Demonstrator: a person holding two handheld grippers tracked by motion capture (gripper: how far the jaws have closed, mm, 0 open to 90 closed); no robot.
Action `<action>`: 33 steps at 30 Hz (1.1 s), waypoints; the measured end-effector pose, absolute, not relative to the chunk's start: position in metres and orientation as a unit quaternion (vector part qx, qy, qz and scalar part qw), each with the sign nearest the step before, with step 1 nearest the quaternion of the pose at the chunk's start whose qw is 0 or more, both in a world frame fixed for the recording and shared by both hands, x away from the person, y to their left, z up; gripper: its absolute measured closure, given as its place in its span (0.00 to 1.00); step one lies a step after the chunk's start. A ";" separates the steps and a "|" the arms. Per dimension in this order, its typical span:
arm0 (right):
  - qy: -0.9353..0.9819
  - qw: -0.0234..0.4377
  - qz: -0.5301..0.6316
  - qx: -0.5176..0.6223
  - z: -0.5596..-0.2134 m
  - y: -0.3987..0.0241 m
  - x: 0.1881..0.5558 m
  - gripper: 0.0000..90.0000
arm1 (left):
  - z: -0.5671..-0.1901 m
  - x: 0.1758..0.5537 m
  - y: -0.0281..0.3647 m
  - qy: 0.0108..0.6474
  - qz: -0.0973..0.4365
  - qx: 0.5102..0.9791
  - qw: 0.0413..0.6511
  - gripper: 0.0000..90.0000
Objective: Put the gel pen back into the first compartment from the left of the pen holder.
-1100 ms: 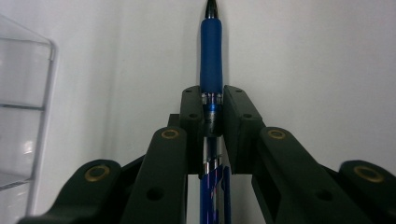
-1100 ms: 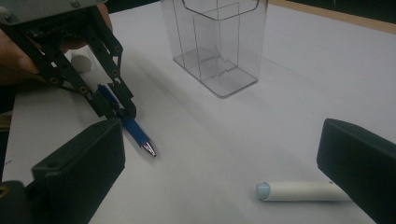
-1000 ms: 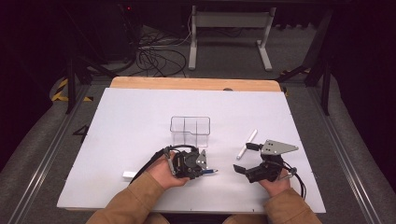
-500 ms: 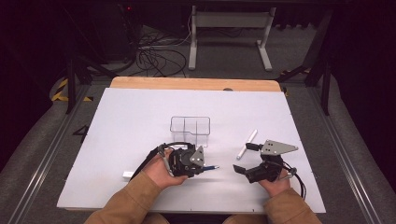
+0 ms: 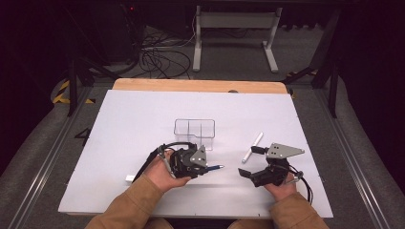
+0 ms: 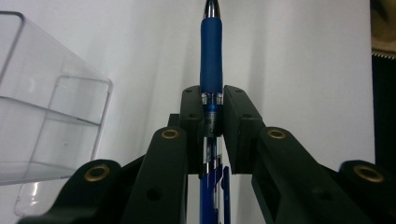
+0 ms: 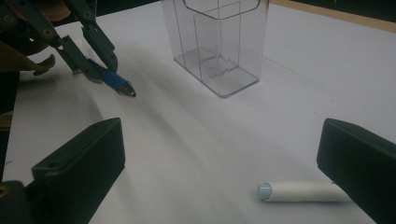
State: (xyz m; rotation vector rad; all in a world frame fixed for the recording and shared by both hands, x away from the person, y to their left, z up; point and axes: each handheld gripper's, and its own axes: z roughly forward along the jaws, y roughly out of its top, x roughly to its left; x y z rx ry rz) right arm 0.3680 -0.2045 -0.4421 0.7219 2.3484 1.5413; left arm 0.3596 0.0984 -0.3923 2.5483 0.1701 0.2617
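My left gripper (image 5: 203, 168) (image 6: 212, 109) is shut on a blue pen (image 6: 211, 56) (image 5: 215, 167) (image 7: 114, 81), whose tip sticks out past the pads toward the right gripper. The pen hangs a little above the white table top (image 5: 143, 124). A clear plastic organiser box (image 5: 194, 133) (image 6: 42, 112) (image 7: 217, 39) stands just behind the left gripper. My right gripper (image 5: 249, 162) (image 7: 219, 161) rests open near the front right of the table. A white marker (image 5: 251, 147) (image 7: 301, 192) lies on the table by its right jaw, not gripped.
A small white piece (image 5: 130, 178) lies at the front left by the left forearm. The table's wooden far edge (image 5: 200, 86) borders dark floor with cables (image 5: 157, 57) and a metal stand (image 5: 234, 28). Grey floor rails run along both sides.
The left gripper has lifted slightly with the blue pen in it. The right gripper has stayed in place.
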 end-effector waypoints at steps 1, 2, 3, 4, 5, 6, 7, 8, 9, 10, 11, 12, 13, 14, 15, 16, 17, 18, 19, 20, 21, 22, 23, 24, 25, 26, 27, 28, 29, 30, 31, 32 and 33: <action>0.804 0.120 0.528 0.247 -0.442 -0.204 0.368 0.02 | -0.391 0.359 0.099 0.064 0.101 0.951 0.285 0.88; 0.804 0.120 0.527 0.248 -0.442 -0.204 0.368 0.02 | -0.389 0.360 0.100 0.065 0.105 0.950 0.287 0.88; 0.804 0.120 0.527 0.247 -0.442 -0.204 0.368 0.02 | -0.388 0.360 0.101 0.066 0.104 0.948 0.292 0.88; 0.804 0.120 0.527 0.247 -0.443 -0.204 0.368 0.01 | -0.387 0.360 0.101 0.067 0.106 0.947 0.294 0.88; 0.804 0.120 0.528 0.247 -0.443 -0.204 0.368 0.02 | -0.385 0.360 0.102 0.069 0.106 0.946 0.298 0.88; 0.804 0.120 0.528 0.247 -0.443 -0.204 0.368 0.02 | -0.384 0.361 0.103 0.071 0.110 0.944 0.302 0.88; 0.804 0.120 0.528 0.247 -0.443 -0.204 0.368 0.02 | -0.383 0.361 0.104 0.074 0.111 0.943 0.306 0.88; 0.804 0.120 0.528 0.247 -0.443 -0.204 0.368 0.02 | -0.382 0.361 0.105 0.075 0.114 0.940 0.313 0.88; 0.804 0.120 0.528 0.247 -0.443 -0.204 0.368 0.02 | -0.380 0.362 0.105 0.078 0.115 0.938 0.317 0.88; 0.804 0.120 0.528 0.247 -0.443 -0.204 0.368 0.01 | -0.379 0.362 0.106 0.079 0.117 0.936 0.323 0.88; 0.804 0.120 0.528 0.247 -0.442 -0.204 0.368 0.02 | -0.378 0.363 0.107 0.081 0.115 0.934 0.327 0.88; 0.804 0.121 0.528 0.246 -0.443 -0.204 0.368 0.02 | -0.377 0.363 0.108 0.084 0.116 0.932 0.332 0.88; 0.804 0.121 0.528 0.246 -0.443 -0.204 0.368 0.02 | -0.376 0.364 0.109 0.085 0.117 0.931 0.336 0.88; 0.804 0.119 0.528 0.247 -0.443 -0.204 0.368 0.02 | -0.375 0.365 0.110 0.086 0.117 0.929 0.340 0.88; 0.804 0.119 0.528 0.247 -0.443 -0.204 0.368 0.02 | -0.374 0.365 0.111 0.087 0.118 0.927 0.346 0.88; 0.804 0.120 0.528 0.246 -0.443 -0.204 0.368 0.01 | -0.373 0.366 0.112 0.089 0.121 0.924 0.351 0.88; 0.804 0.120 0.528 0.247 -0.443 -0.204 0.368 0.01 | -0.372 0.366 0.113 0.091 0.119 0.923 0.354 0.88; 0.804 0.120 0.528 0.246 -0.443 -0.204 0.368 0.02 | -0.371 0.367 0.114 0.091 0.120 0.922 0.356 0.88; 0.804 0.119 0.528 0.247 -0.443 -0.203 0.368 0.02 | -0.370 0.367 0.115 0.093 0.122 0.921 0.358 0.88; 0.804 0.119 0.528 0.247 -0.443 -0.203 0.368 0.02 | -0.370 0.367 0.115 0.095 0.123 0.919 0.361 0.88; 0.804 0.119 0.528 0.247 -0.443 -0.203 0.368 0.02 | -0.369 0.367 0.116 0.096 0.124 0.918 0.365 0.88; 0.804 0.119 0.527 0.247 -0.443 -0.203 0.368 0.02 | -0.368 0.367 0.117 0.098 0.126 0.915 0.370 0.88; 0.805 0.119 0.527 0.246 -0.443 -0.203 0.368 0.02 | -0.367 0.368 0.118 0.100 0.126 0.914 0.373 0.88; 0.805 0.119 0.527 0.246 -0.443 -0.203 0.368 0.02 | -0.367 0.368 0.118 0.102 0.128 0.912 0.376 0.88; 0.805 0.119 0.527 0.246 -0.443 -0.203 0.368 0.02 | -0.366 0.368 0.119 0.103 0.130 0.910 0.379 0.88; 0.805 0.119 0.527 0.246 -0.443 -0.203 0.368 0.01 | -0.365 0.369 0.120 0.105 0.130 0.908 0.383 0.88; 0.805 0.119 0.527 0.246 -0.443 -0.203 0.368 0.02 | -0.364 0.369 0.121 0.108 0.131 0.906 0.388 0.88; 0.805 0.119 0.527 0.246 -0.443 -0.203 0.368 0.01 | -0.363 0.370 0.122 0.110 0.133 0.903 0.393 0.88; 0.805 0.119 0.527 0.246 -0.443 -0.203 0.368 0.02 | -0.363 0.370 0.123 0.114 0.134 0.900 0.398 0.88; 0.805 0.119 0.527 0.246 -0.443 -0.203 0.368 0.02 | -0.362 0.371 0.124 0.119 0.132 0.897 0.404 0.88; 0.805 0.119 0.527 0.245 -0.443 -0.203 0.368 0.02 | -0.361 0.372 0.125 0.123 0.131 0.894 0.410 0.88; 0.805 0.119 0.527 0.246 -0.443 -0.203 0.368 0.02 | -0.361 0.374 0.127 0.125 0.131 0.892 0.414 0.88; 0.805 0.119 0.527 0.246 -0.443 -0.203 0.368 0.02 | -0.360 0.374 0.128 0.130 0.132 0.888 0.421 0.88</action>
